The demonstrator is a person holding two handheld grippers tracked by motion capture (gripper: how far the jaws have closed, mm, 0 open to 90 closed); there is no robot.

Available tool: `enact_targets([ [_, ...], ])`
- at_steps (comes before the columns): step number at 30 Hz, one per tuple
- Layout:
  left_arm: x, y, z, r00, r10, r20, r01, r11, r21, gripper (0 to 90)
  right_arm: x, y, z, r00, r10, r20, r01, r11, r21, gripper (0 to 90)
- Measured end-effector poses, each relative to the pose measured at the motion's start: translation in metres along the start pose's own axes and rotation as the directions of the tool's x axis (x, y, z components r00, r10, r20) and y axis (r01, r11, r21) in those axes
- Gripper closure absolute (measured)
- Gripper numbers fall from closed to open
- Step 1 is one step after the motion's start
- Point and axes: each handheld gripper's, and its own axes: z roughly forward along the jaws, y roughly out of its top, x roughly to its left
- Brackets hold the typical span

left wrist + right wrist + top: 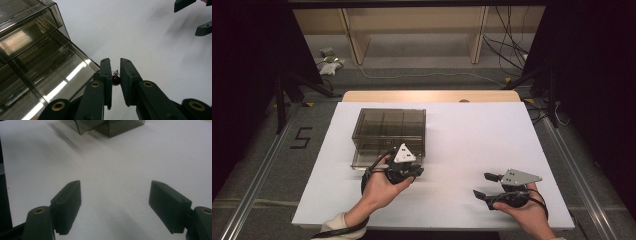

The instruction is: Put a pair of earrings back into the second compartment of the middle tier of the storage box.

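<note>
Left tongs (115, 75), clamped on a small red bead (116, 80), sit just right of the open box (37, 62) at left of frame; right tongs (115, 207) gape, well apart.

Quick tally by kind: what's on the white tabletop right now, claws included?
Smoky clear drawer box: 1
Small dark red bead-like item, pinched in the left claw: 1
Claws: 2, the left claw shut on the red item, the right claw open with nothing between its jaws
Total: 4
</note>
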Motion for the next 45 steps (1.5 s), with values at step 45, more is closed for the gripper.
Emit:
enact_targets([
  [45, 0.015, 0.003, -0.015, 0.9988, -0.031, -0.039, 0.030, 0.9989, -0.035, 80.0, -0.001, 0.000, -0.001, 1.0000, -0.002, 0.004, 0.002, 1.000, -0.001, 26.3],
])
